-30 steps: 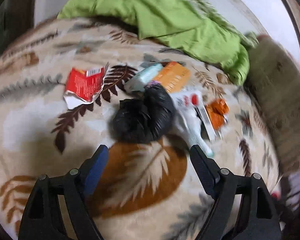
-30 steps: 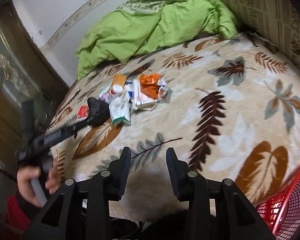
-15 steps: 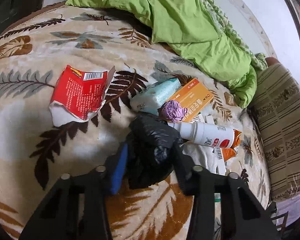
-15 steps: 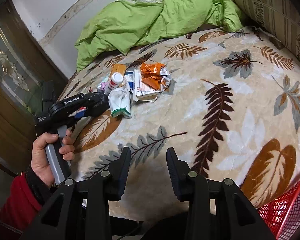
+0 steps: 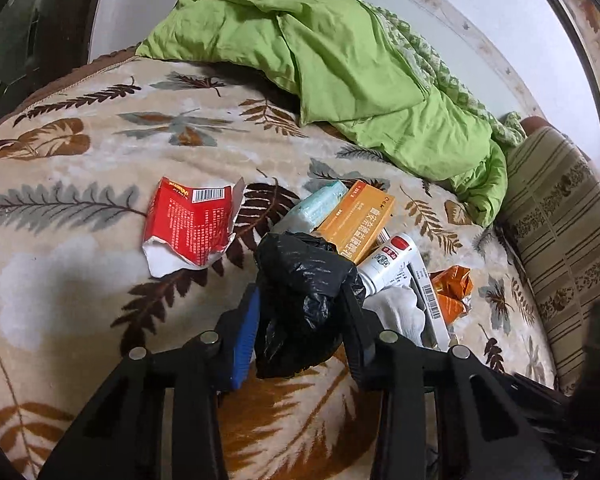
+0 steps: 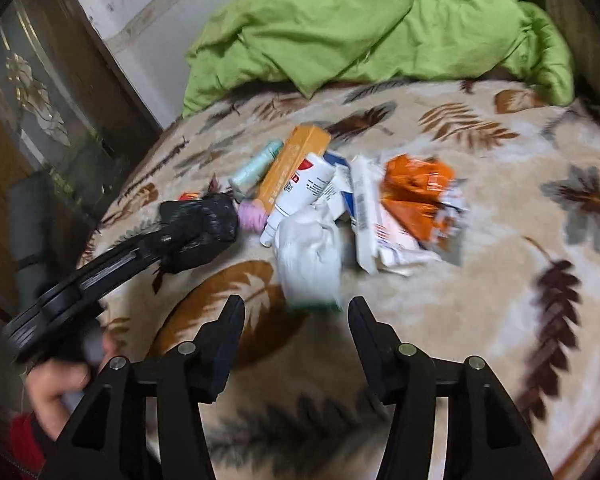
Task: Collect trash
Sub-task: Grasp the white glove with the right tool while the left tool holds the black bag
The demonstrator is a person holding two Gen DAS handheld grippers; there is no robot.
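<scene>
My left gripper (image 5: 300, 320) is shut on a crumpled black plastic bag (image 5: 300, 280), also seen in the right wrist view (image 6: 204, 224), on the leaf-patterned bed. Beside it lie a torn red wrapper (image 5: 188, 228), an orange box (image 5: 356, 220), a pale green packet (image 5: 312, 208), a white bottle with a red cap (image 5: 388, 264), an orange foil wrapper (image 5: 452, 292) and a white crumpled wrapper (image 6: 308, 256). My right gripper (image 6: 296, 320) is open and empty, just short of the white wrapper.
A green quilt (image 5: 340, 68) is heaped at the back of the bed. A striped cushion (image 5: 560, 216) lies at the right. A dark wooden door (image 6: 40, 92) stands left of the bed. The blanket (image 5: 60, 200) stretches left of the trash.
My left gripper closed on the black bag. My right gripper opened wider and moved forward to the trash pile.
</scene>
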